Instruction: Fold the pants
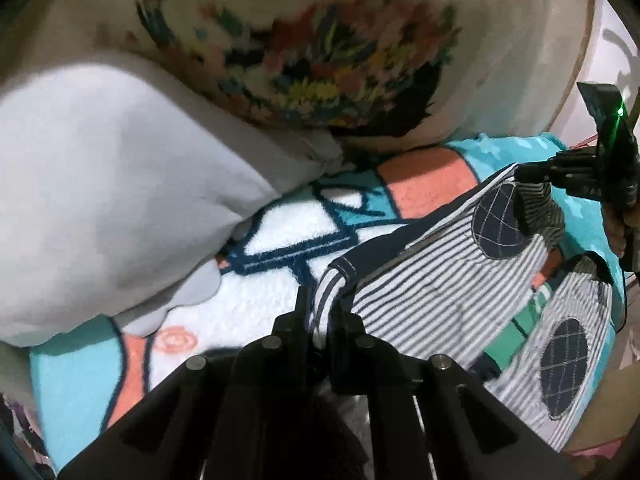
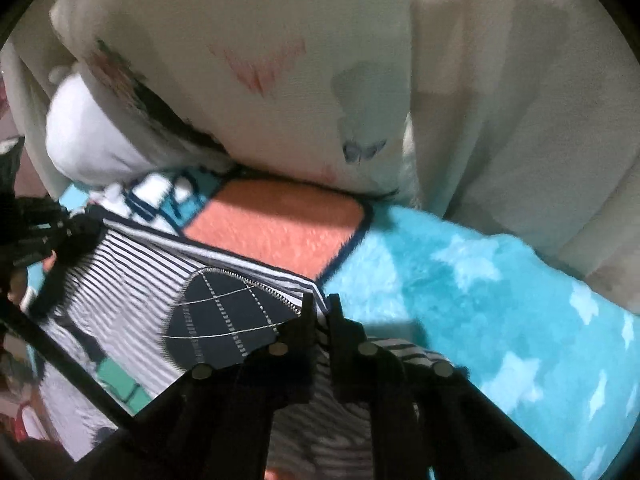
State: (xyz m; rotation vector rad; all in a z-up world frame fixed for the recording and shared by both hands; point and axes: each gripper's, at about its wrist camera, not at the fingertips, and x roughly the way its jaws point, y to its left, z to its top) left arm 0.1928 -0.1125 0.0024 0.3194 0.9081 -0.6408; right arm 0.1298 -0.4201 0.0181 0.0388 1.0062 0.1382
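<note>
Two grippers: both engaged on pants [image 1: 432,292].
Left gripper [image 1: 320,300]: jaws clamped on striped hem, 6 o'clock.
Right gripper [image 2: 320,308]: jaws clamped on striped edge, beside navy patch [image 2: 228,320].
Blanket [image 2: 480,300]: beneath pants.

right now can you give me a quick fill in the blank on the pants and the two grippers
1. The pants are white with dark ____.
2. Each knee patch is navy, oval, and stitched with a pale ____ pattern.
3. The left gripper and the right gripper are both ____ on the pants.
4. The pants lie on a fluffy blanket that is mostly ____.

Missing words: stripes; grid; shut; turquoise
</note>
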